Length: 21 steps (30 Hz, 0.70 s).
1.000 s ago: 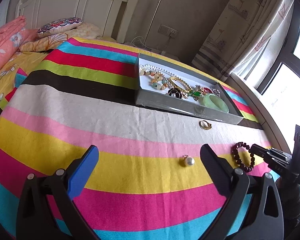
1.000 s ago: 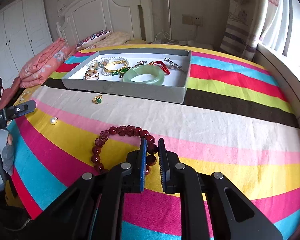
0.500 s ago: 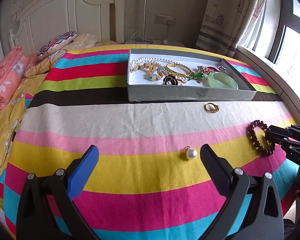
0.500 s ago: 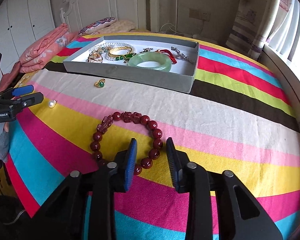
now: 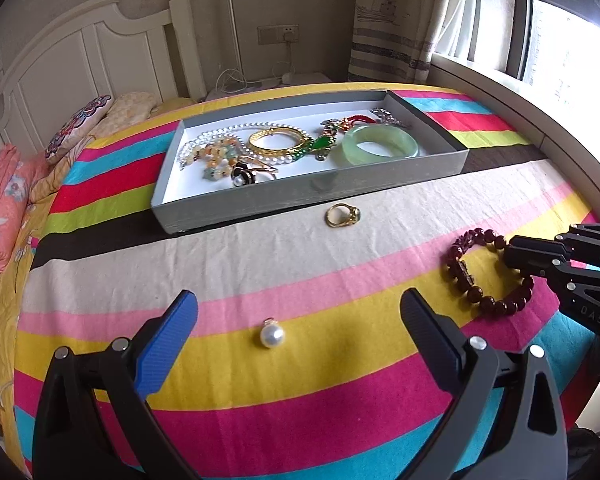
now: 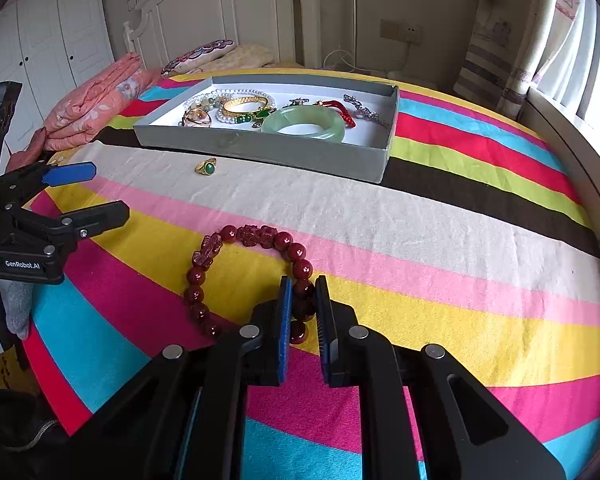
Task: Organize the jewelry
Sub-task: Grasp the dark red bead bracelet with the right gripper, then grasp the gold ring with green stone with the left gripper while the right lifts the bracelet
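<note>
The right gripper [image 6: 303, 294] is closing on the red bead bracelet [image 6: 247, 269], with one side of the bead loop between its jaws; the pads appear to be touching the beads, and the rest of the loop lies flat on the striped bedspread [image 6: 420, 248]. The left gripper [image 5: 298, 312] stands with its jaws wide apart and nothing in them, held over the pearl pendant [image 5: 272, 335]. The gold ring [image 5: 342, 215] lies just in front of the grey tray [image 5: 300, 196], which already holds a green bangle [image 5: 380, 145], a gold bangle and several strings of beads.

Risks, as judged from this position:
- The grip takes only a few beads on one side. If the bracelet is elastic, it could stretch or slip out as it is lifted.
- Round beads offer the flat pads little purchase; one could roll out sideways under pressure.
- The hanging loop could catch the tray's front wall on the way in, or disturb the pieces already inside.
- The soft bedspread gives under pressure, so the pads could pinch cloth along with beads.

Differences between views: the right wrist view shows the beads between the pads and the green stone on the ring, neither clear from the left. It does not show the pearl pendant, which appears only in the left wrist view. The left view shows the right gripper from the side, reaching the bracelet's far edge.
</note>
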{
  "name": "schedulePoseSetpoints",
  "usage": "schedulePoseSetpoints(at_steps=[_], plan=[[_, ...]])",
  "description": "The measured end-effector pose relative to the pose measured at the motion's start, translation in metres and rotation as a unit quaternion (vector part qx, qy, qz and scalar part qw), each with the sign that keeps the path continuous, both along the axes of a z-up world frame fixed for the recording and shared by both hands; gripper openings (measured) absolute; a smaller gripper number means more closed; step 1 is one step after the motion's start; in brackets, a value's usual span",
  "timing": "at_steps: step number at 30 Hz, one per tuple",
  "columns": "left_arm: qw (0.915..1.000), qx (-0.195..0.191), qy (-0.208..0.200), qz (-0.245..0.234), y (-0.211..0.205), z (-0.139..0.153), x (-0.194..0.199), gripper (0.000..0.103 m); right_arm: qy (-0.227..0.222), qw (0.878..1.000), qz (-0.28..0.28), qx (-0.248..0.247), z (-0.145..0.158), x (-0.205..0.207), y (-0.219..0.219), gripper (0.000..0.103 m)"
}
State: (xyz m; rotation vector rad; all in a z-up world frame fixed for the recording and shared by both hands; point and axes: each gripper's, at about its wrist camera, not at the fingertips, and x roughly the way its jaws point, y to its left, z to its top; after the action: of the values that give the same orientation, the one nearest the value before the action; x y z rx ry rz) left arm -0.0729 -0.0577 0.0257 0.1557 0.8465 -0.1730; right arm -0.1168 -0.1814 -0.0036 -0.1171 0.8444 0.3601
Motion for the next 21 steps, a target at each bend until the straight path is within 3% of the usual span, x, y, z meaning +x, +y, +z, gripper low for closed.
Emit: schedulePoseSetpoints(at_steps=[10,16,21], plan=[[0.9992,0.019,0.032,-0.013,-0.029,-0.015,0.027,0.1,0.002,1.0,0.007,0.008,-0.001,0.0,0.0,0.013],[0.9989,0.004,0.047,-0.001,-0.03,-0.018,0.046,0.099,0.004,1.0,0.009,0.015,-0.001,0.0,-0.001,0.013],[0.9984,-0.006,0.057,0.001,-0.037,-0.017,0.068,0.075,0.007,1.0,0.01,0.024,-0.001,0.001,-0.003,0.013]])
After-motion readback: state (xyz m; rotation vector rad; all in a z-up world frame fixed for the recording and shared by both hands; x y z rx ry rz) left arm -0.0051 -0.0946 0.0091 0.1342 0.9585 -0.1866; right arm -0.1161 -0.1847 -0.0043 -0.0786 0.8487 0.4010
